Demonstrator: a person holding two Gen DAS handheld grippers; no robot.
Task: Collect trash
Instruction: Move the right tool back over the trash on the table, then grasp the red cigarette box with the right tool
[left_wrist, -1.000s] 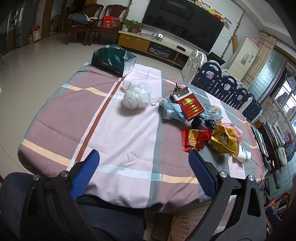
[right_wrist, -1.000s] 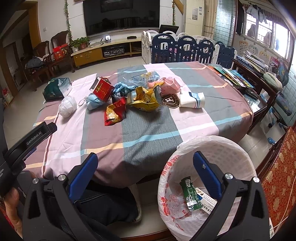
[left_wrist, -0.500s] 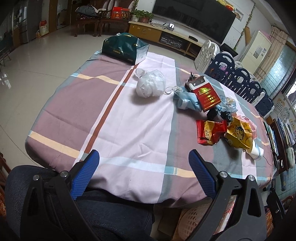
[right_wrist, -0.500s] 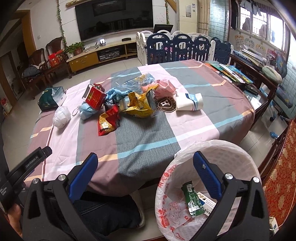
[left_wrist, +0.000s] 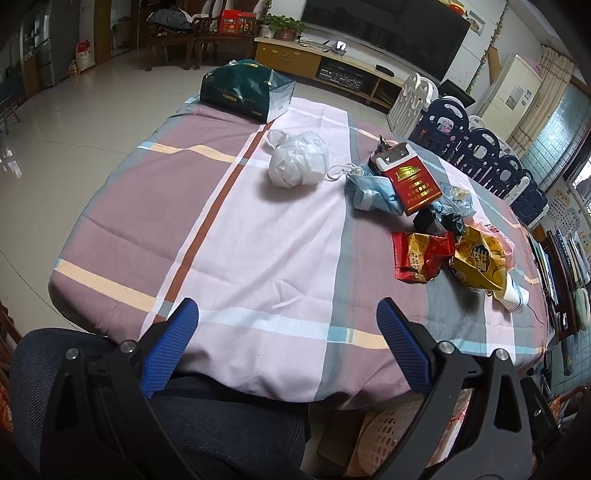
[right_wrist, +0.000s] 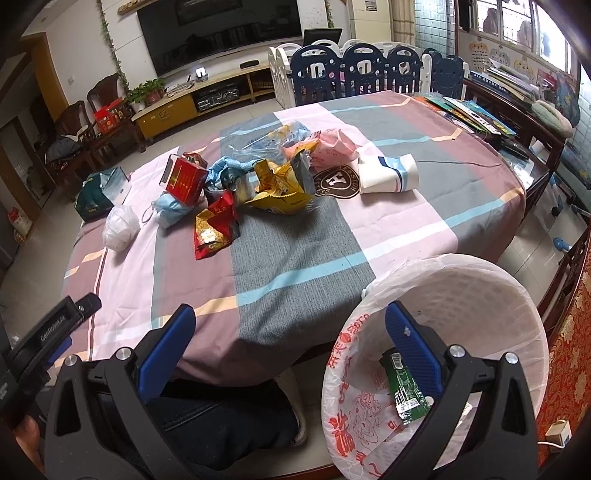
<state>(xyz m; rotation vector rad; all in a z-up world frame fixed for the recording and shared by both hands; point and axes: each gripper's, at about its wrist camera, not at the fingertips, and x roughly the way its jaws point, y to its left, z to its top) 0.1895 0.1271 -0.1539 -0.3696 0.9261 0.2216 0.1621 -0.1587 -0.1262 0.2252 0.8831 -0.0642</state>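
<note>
**Trash heap ahead of both empty tools, bin at right**

Left wrist view: left gripper jaws spread wide, nothing held; red snack wrapper lies at 1 o'clock, well apart, crumpled, beside a yellow wrapper; white plastic bag at 12 o'clock.
Right wrist view: right gripper jaws likewise wide and empty; red wrapper at 11 o'clock, long axis roughly fore-aft, seemingly nearer this tool; lined wastebasket at 3 o'clock holds a green packet.

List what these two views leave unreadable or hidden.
- Bin contents, right wrist view: the right jaws cover part of the green wrapper.
- Bin, left wrist view: only a strip shows under the table edge.
- Black item, left wrist view: partly behind the red wrapper; unidentifiable.
- Red box text: too small.
</note>
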